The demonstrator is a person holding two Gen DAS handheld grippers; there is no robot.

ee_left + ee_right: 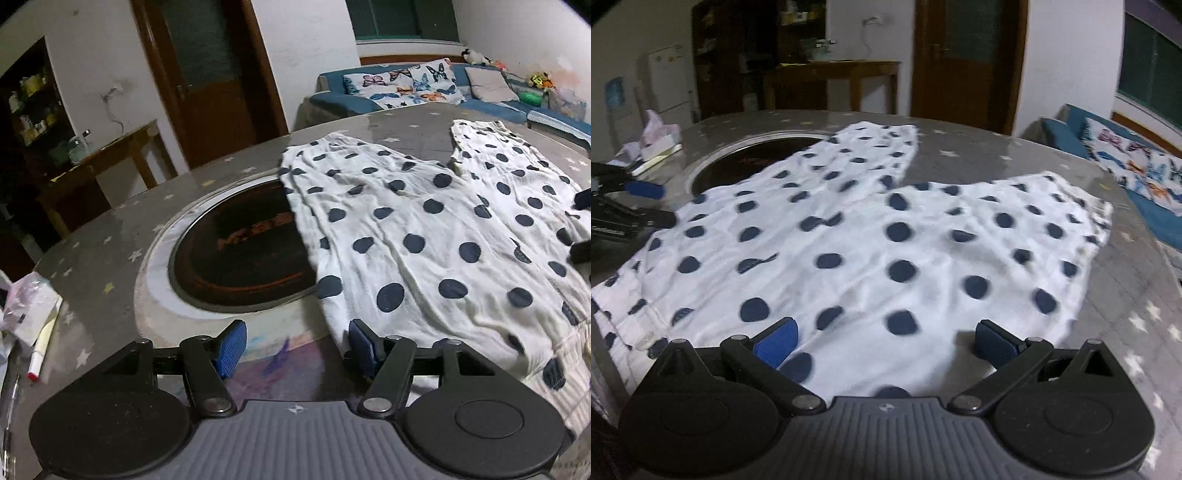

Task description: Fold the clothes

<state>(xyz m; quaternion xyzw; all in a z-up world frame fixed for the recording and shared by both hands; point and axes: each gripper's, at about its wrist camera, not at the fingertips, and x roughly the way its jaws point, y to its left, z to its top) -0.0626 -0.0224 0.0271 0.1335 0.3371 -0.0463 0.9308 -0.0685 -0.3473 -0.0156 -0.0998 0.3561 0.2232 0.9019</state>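
Shorts (871,236): laid flat and spread on the counter (1015,155), legs pointing away from both grippers.
Left gripper (295,347): spread, empty, at the waist corner.
Right gripper (886,339): spread, empty, over the waistband.
Risk: thin fabric may be bunched, or only one layer pinched.
Recess (240,254): a lifted leg could be snagged there.

One polka-dot garment (436,236) with two legs lies on one round table (122,236). The table has one dark round inset (240,251) at its centre. One marker (42,350) and one tissue pack (27,306) sit at 9 o'clock. Two grippers are in view: left gripper (293,347), right gripper (886,338).
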